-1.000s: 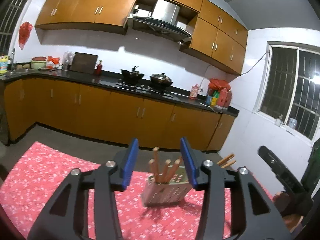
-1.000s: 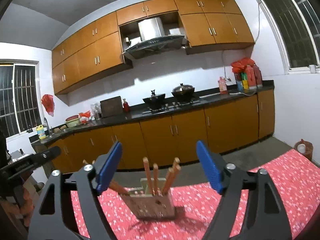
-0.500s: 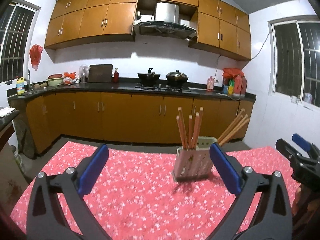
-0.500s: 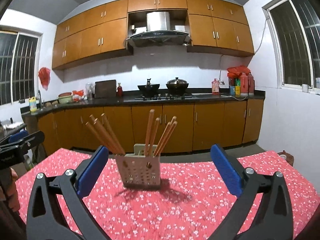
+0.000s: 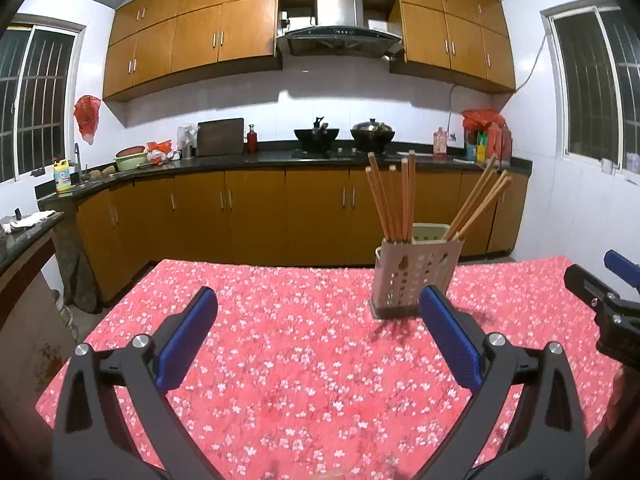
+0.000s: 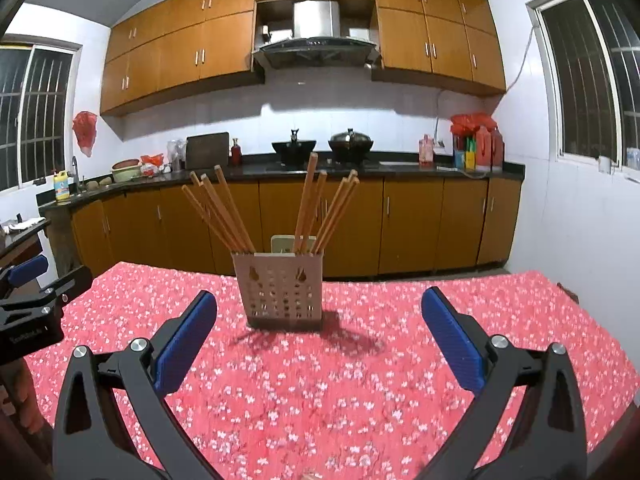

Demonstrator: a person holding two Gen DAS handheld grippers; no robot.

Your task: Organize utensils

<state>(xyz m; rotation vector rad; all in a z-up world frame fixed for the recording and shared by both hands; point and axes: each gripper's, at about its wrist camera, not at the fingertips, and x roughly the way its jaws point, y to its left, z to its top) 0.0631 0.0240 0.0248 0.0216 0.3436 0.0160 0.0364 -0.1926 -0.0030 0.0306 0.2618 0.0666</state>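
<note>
1. The left claw hangs over the red floral tablecloth with its blue pads spread wide and nothing between them; it is released.
2. From the left wrist view, the perforated chopstick holder stands upright on the tabletop, ahead and right of the claw's middle, partly behind the right pad.
3. One bunch of wooden chopsticks rises nearly vertical from the holder's left compartment, long axis up, tips toward the ceiling.
4. A second bunch leans out of the right compartment, tilted up and to the right.
5. At the far right edge of that view the other tool shows as a black body with a blue tip, well apart from the holder.
6. The right claw is likewise released, blue pads wide apart, gripping nothing.
7. In the right wrist view the holder sits between the pads, further back on the tabletop and touching neither.
8. There the chopsticks fan out: one bunch slants up-left, the other stands up and slightly right.
9. Behind the tabletop run orange cabinets, a dark kitchen counter with a wok and lidded pot, and a range hood above.
</note>
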